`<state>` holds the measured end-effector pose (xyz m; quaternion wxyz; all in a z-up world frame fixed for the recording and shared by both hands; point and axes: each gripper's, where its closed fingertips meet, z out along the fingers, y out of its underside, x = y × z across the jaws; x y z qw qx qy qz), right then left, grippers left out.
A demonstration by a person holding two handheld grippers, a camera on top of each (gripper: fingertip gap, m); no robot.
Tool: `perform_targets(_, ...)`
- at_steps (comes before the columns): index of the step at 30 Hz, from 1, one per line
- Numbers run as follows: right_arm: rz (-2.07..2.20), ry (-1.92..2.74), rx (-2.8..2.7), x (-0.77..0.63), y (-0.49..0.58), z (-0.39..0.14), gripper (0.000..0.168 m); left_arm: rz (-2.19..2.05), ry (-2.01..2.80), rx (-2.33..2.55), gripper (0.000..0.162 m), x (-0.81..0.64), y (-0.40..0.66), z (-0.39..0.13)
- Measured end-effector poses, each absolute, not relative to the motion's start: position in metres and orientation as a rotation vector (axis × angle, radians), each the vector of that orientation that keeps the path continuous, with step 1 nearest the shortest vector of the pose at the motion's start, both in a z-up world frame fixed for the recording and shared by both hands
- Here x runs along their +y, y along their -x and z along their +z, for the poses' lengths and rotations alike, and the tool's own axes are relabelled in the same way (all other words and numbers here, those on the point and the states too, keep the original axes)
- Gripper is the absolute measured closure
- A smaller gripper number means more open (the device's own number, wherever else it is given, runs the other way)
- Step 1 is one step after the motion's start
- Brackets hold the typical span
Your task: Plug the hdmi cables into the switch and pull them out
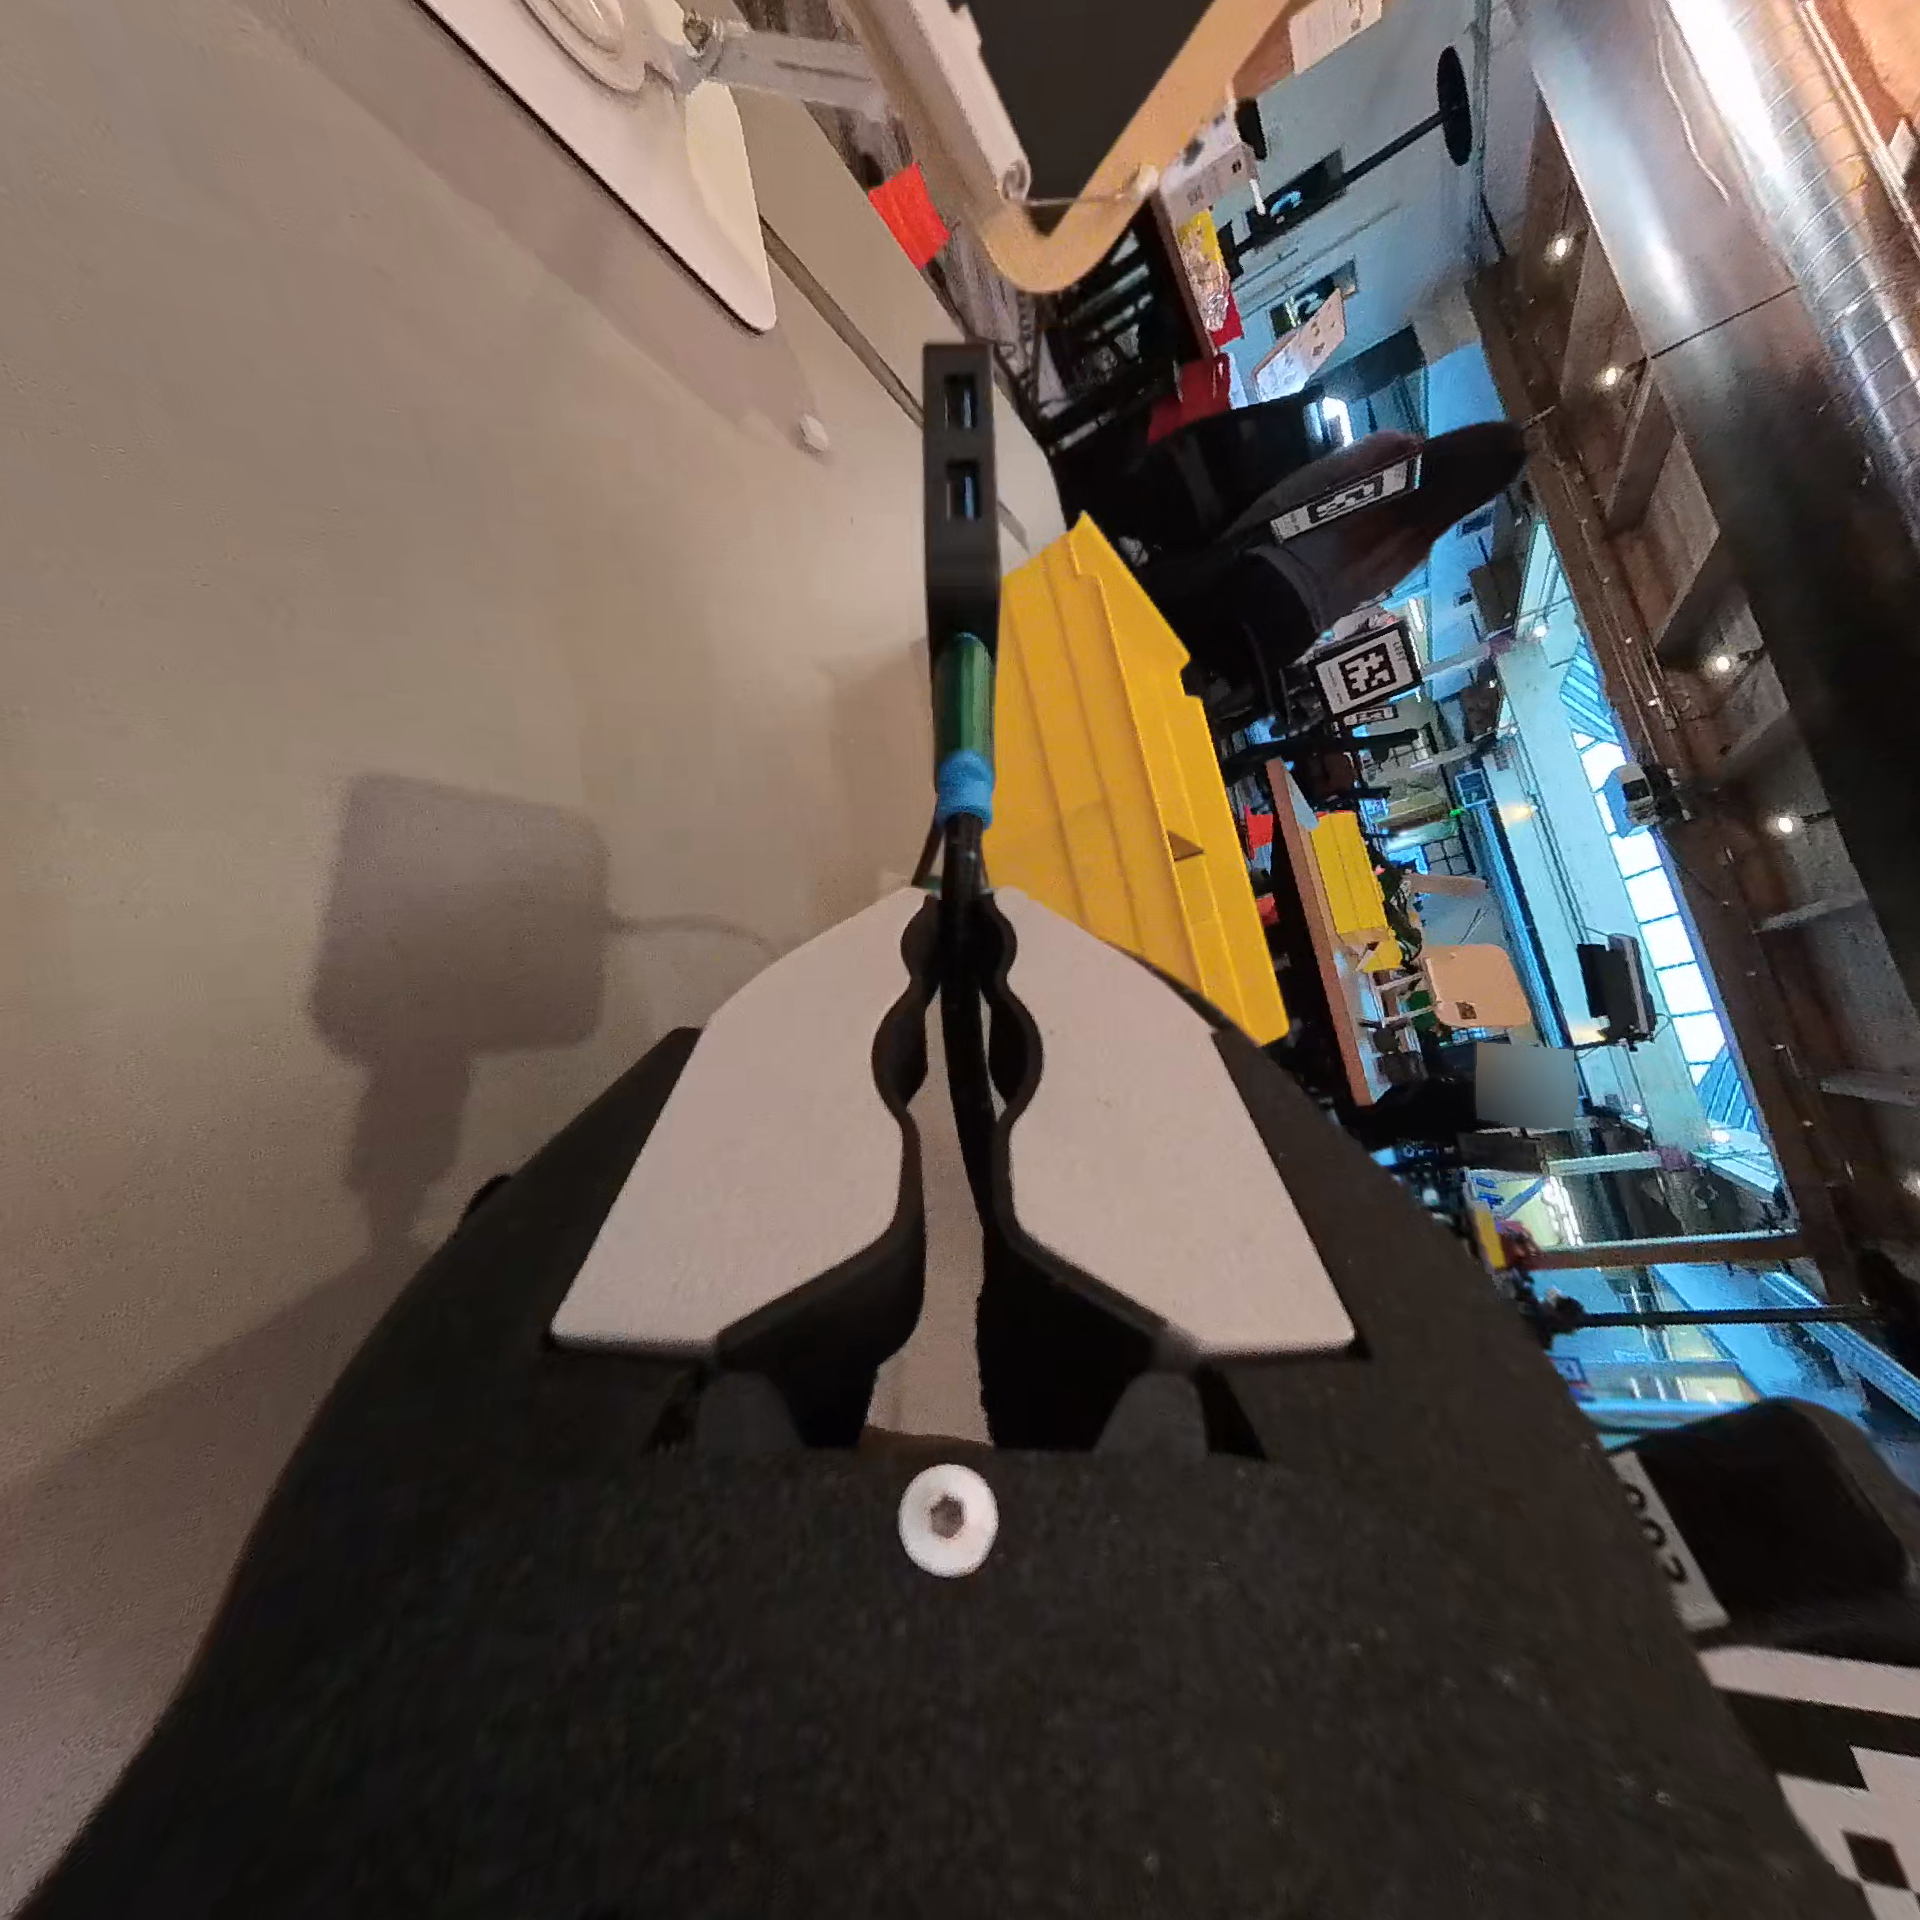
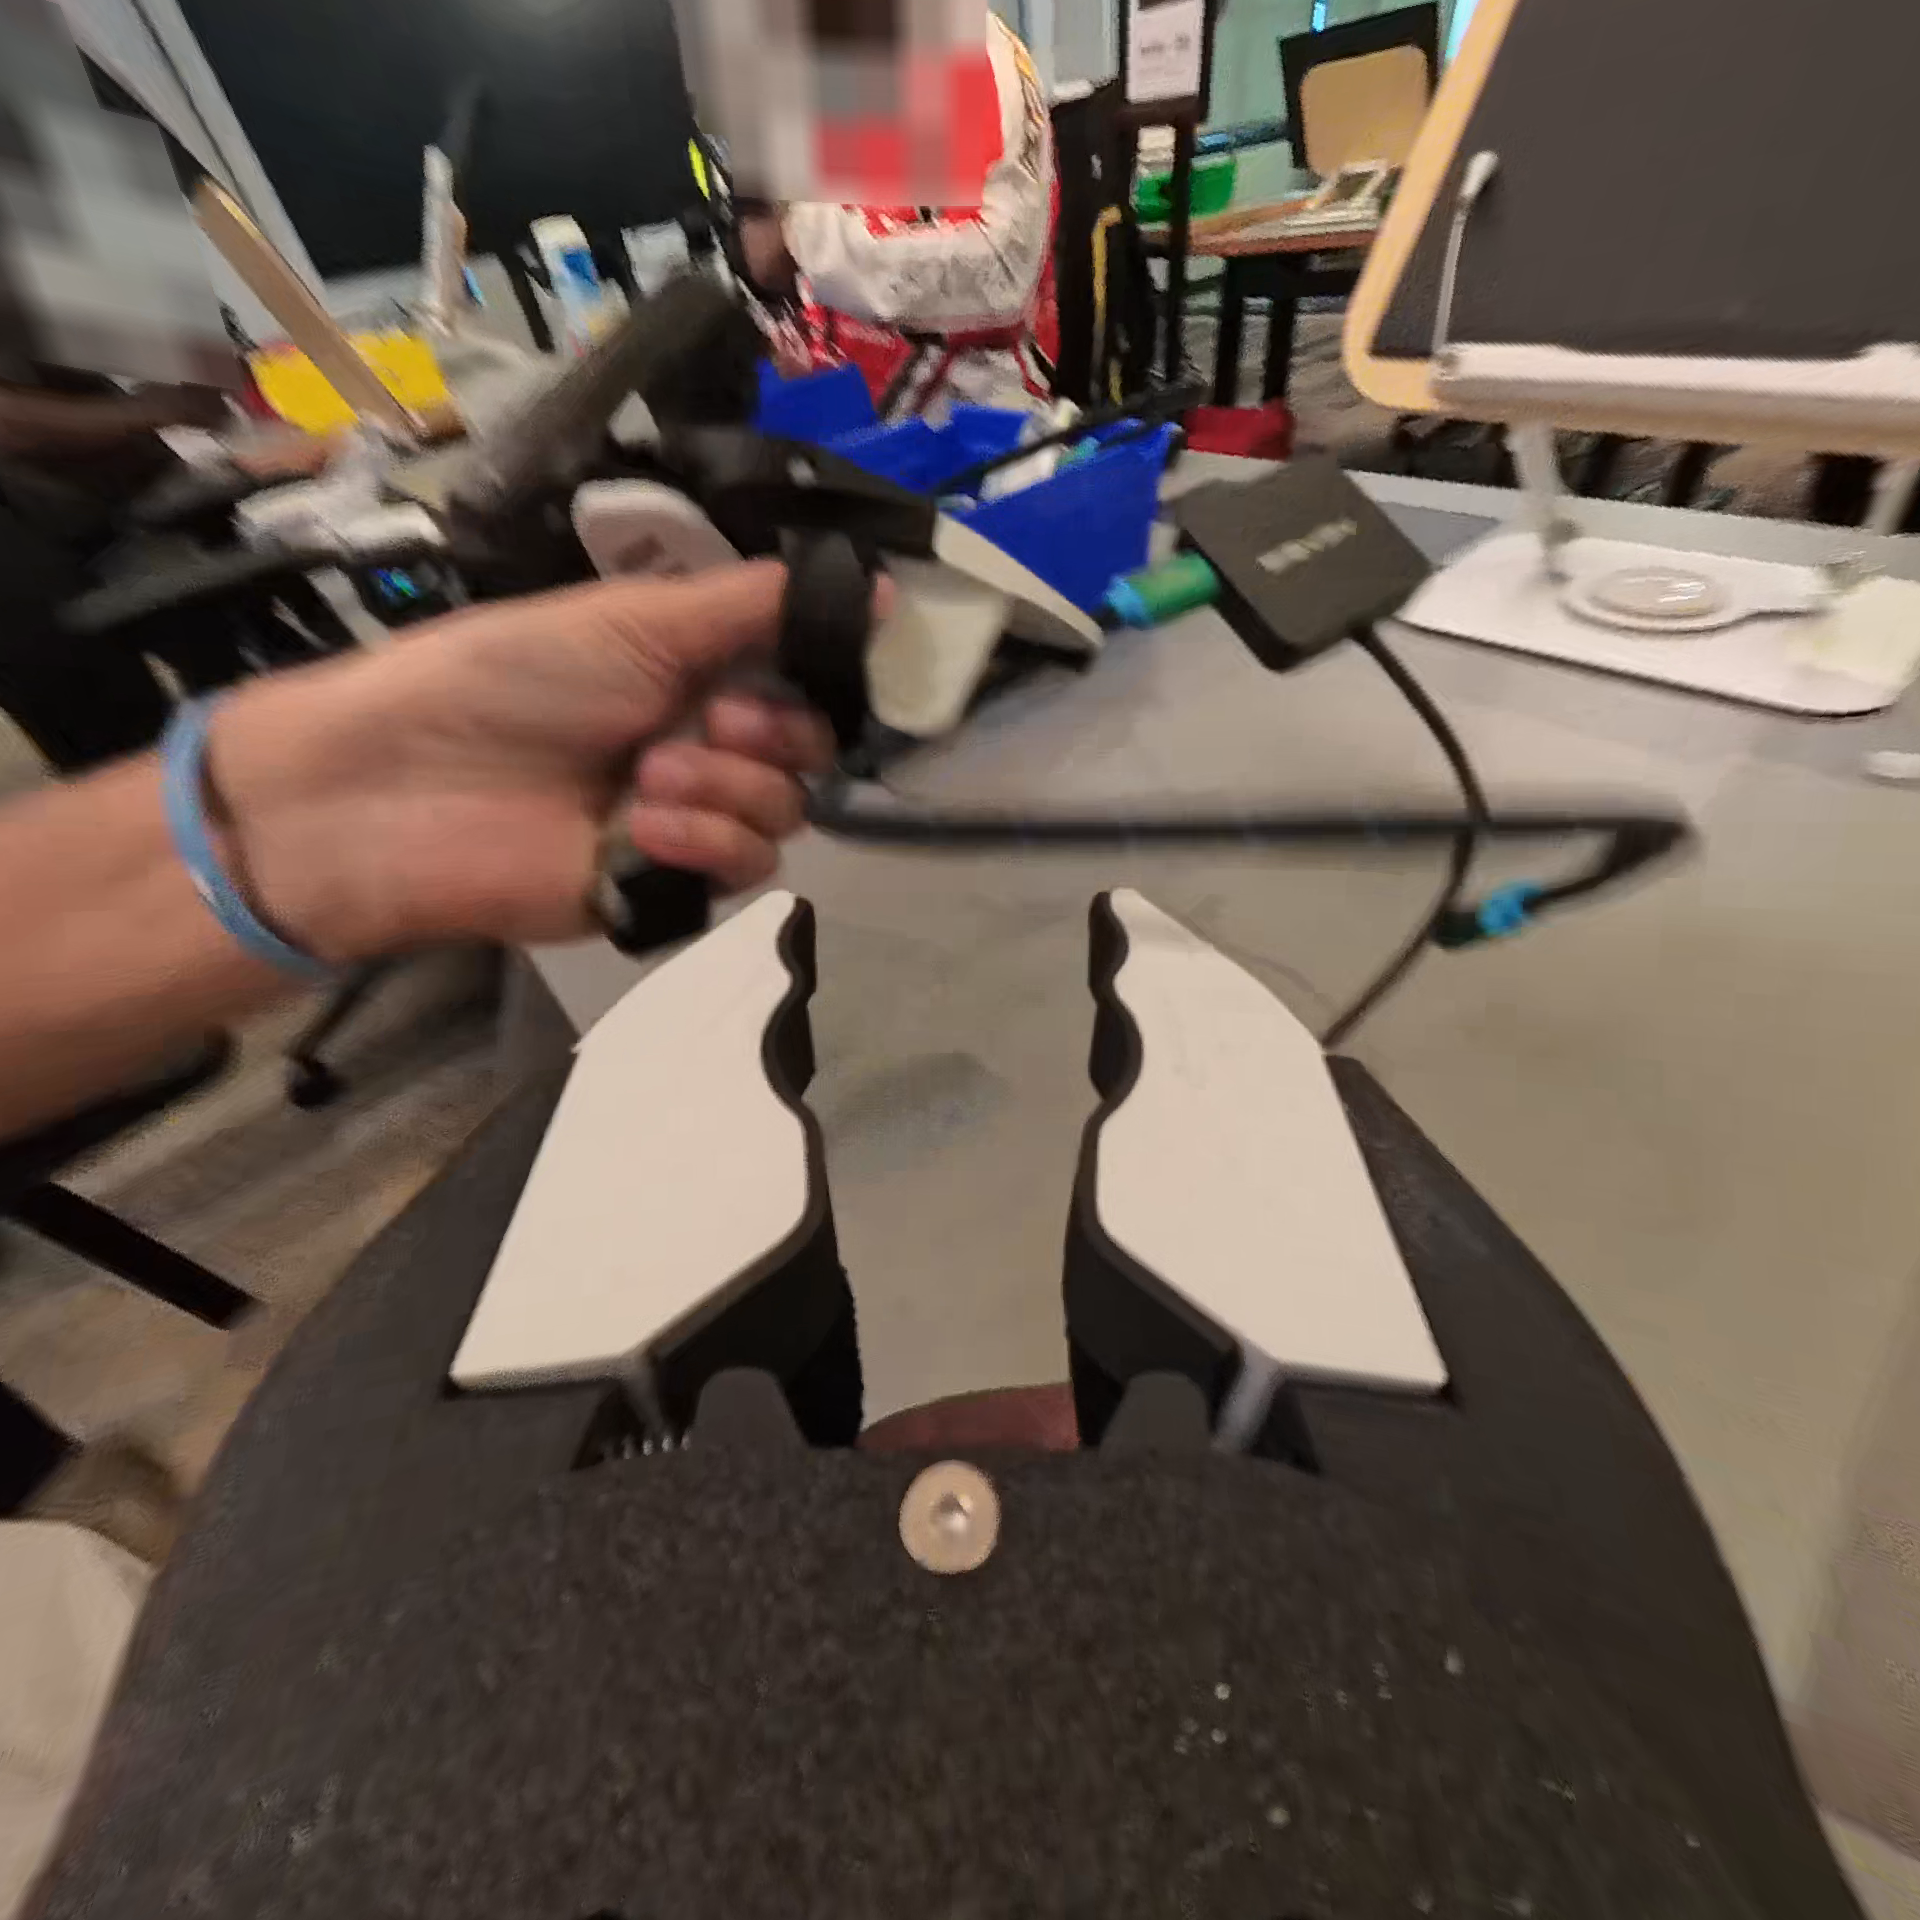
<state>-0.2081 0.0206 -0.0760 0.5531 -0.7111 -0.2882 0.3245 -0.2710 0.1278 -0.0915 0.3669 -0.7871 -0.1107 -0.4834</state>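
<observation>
The left gripper (image 1: pixel 961 925) is clenching a black cable (image 1: pixel 964 997) just behind its green plug (image 1: pixel 961 686), which is sitting in the end port of the black switch (image 1: pixel 958 488) on the grey table (image 1: pixel 416 623), beside a yellow bin (image 1: pixel 1122 769). The right gripper (image 2: pixel 951 925) is hovering over the table with its fingers spread apart and nothing between them. In its view, a hand (image 2: pixel 499 769) is gripping the other tool, while a second cable end (image 2: pixel 1496 914) with blue tape is lying loose on the table, apart from the switch (image 2: pixel 1299 556).
</observation>
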Motion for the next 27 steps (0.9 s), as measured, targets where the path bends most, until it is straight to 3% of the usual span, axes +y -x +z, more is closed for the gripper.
perform_targets(3, 0.973, 1.703, -0.591, 0.019, 0.234, -0.07, 0.121, -1.289, 1.997, -0.276, 0.156, 0.12, 0.258, -0.093)
perform_targets(7, 1.062, 1.741, -0.614, 0.028, 0.239, -0.07, 0.159, -1.338, 2.003, -0.303, 0.155, 0.113, 0.26, -0.108)
perform_targets(15, 1.049, 1.703, -0.942, 0.035, 0.208, -0.042, 0.166, -1.556, 1.914, 0.039, 0.147, 0.083, 0.267, -0.111)
perform_targets(22, 1.115, 1.652, -1.067, 0.051, 0.203, -0.003, 0.166, -0.881, 1.956, 0.589, 0.105, 0.081, 0.288, -0.129)
perform_targets(27, 1.342, 1.586, -1.13, 0.048, 0.209, 0.027, 0.166, -0.548, 1.812, 0.949, 0.103, 0.07, 0.268, -0.133)
